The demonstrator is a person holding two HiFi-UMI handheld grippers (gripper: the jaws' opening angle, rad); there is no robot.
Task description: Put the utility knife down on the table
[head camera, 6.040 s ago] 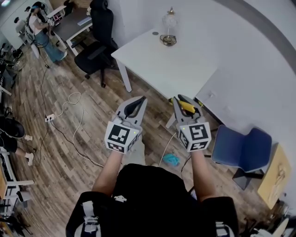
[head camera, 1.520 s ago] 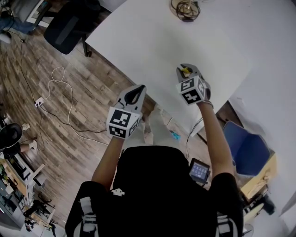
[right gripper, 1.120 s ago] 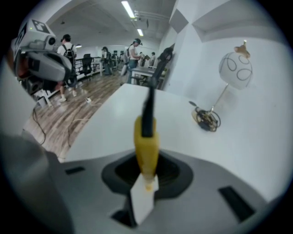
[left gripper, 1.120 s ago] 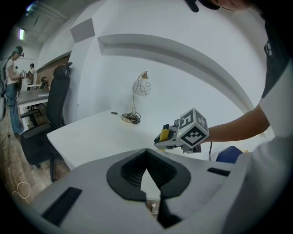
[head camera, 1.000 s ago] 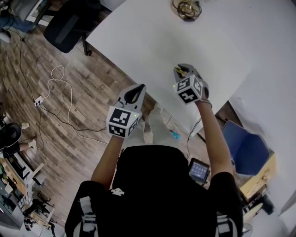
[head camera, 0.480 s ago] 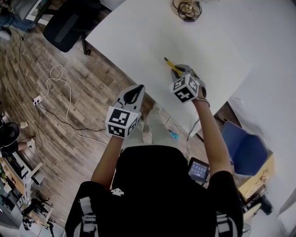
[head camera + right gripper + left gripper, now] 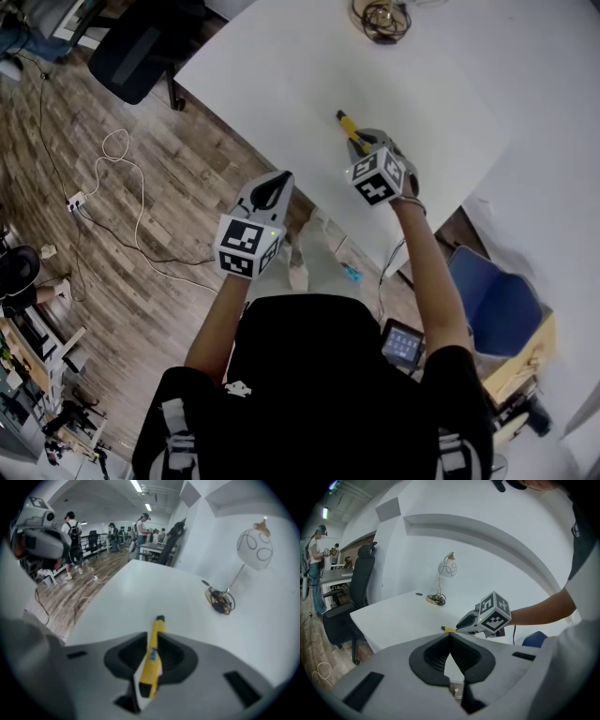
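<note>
Two grey grippers with marker cubes are held out. The left gripper (image 7: 283, 178) hangs off the edge of the white table (image 7: 281, 66), above the wood-plank floor (image 7: 112, 234), its jaws pressed together on nothing. The right gripper (image 7: 367, 141) is clamped around a slim yellow utility knife (image 7: 349, 127), whose black tip points out over the tabletop.

Head view: high above the person, facing steeply down onto the worktop's (image 7: 281, 75) near edge and the floor (image 7: 112, 216).
Left gripper view: low, off the near edge, facing across the worktop.
Right gripper view: close over the worktop, facing far.
All three share the worktop and lamp (image 7: 447, 567).
</note>
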